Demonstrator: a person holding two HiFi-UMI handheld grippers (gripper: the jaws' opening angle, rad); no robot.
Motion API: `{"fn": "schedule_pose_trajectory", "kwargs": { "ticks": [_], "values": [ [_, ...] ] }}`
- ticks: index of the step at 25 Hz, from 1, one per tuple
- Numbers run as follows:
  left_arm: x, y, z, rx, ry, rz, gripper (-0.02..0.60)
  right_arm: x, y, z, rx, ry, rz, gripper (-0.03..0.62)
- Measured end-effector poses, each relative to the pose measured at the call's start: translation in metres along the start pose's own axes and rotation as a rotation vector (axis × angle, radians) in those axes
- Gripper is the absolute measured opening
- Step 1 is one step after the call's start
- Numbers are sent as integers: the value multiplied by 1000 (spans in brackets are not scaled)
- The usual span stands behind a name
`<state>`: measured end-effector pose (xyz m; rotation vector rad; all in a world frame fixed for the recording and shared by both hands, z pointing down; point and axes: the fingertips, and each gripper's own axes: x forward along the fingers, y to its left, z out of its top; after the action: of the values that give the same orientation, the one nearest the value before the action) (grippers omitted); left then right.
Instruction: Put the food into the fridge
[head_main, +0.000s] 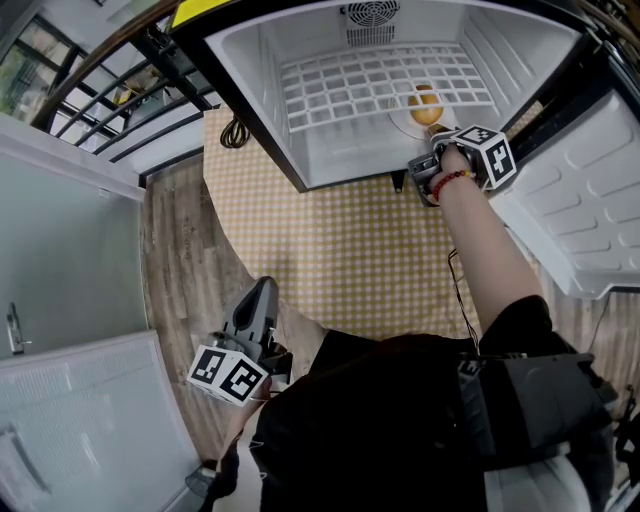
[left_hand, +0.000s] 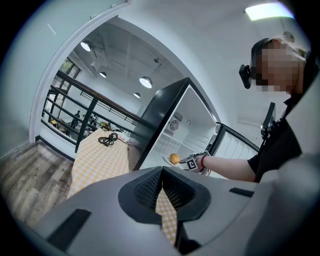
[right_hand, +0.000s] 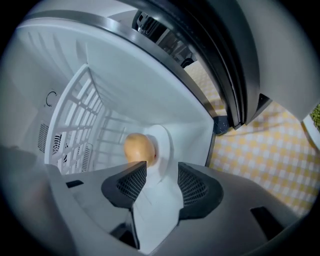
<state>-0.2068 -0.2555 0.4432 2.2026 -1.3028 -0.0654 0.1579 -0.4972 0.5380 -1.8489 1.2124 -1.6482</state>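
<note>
Right gripper (right_hand: 156, 172) reaching into an open white fridge (head_main: 330, 150). Jaws closed on the near rim of a white plate (right_hand: 162, 142), both pads (right_hand: 132, 182) against it. On that plate, just beyond the gripper's tips and inside the fridge, one round golden-brown piece of food (right_hand: 138, 148). White wire shelf (head_main: 350, 85) ahead of the gripper, close alongside the plate; plate on it or below it, not clear. Fan grille (head_main: 372, 14) on the back wall, well beyond the tips. Around the gripper's handle, a hand (head_main: 448, 165) with a red bracelet (head_main: 452, 180) at the wrist, arm (head_main: 490, 260) stretched forward. Fridge door (head_main: 590, 200) swung wide to that gripper's right. Behind the gripper, a yellow-and-white checked tablecloth (head_main: 350, 250) bearing the fridge.

Left gripper (left_hand: 161, 172) held low, well back from the fridge, at the person's left side. Jaws pressed together, nothing between them. Far ahead of its tips, the checked cloth, with a coiled black cable (left_hand: 107, 140) lying on it left of the fridge. Wood-look floor (head_main: 175, 270) beneath this gripper.
</note>
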Motion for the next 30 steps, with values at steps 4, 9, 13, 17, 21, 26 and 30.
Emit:
{"fn": "schedule_pose_trajectory", "kwargs": {
  "ticks": [4, 9, 13, 17, 21, 26, 30],
  "values": [
    [-6, 2, -1, -6, -5, -16, 14, -12, -1, -5, 7, 2, 14, 189],
    [-12, -2, 4, 6, -16, -59, 14, -36, 6, -14, -2, 18, 67, 189],
    [-12, -12, 10, 20, -37, -104, 14, -59, 7, -14, 9, 10, 106, 189],
    [-10, -26, 23, 57, -61, -174, 14, -87, 14, -20, 40, 12, 168, 189],
    [-9, -33, 34, 80, -78, -234, 13, -126, 36, -34, -8, 8, 269, 186],
    [1, -49, 36, 75, -83, -297, 14, -189, 63, -45, -155, -19, 457, 182],
    [12, -85, 39, 116, -72, -390, 14, -238, 74, -43, -299, -83, 584, 116]
  ]
}}
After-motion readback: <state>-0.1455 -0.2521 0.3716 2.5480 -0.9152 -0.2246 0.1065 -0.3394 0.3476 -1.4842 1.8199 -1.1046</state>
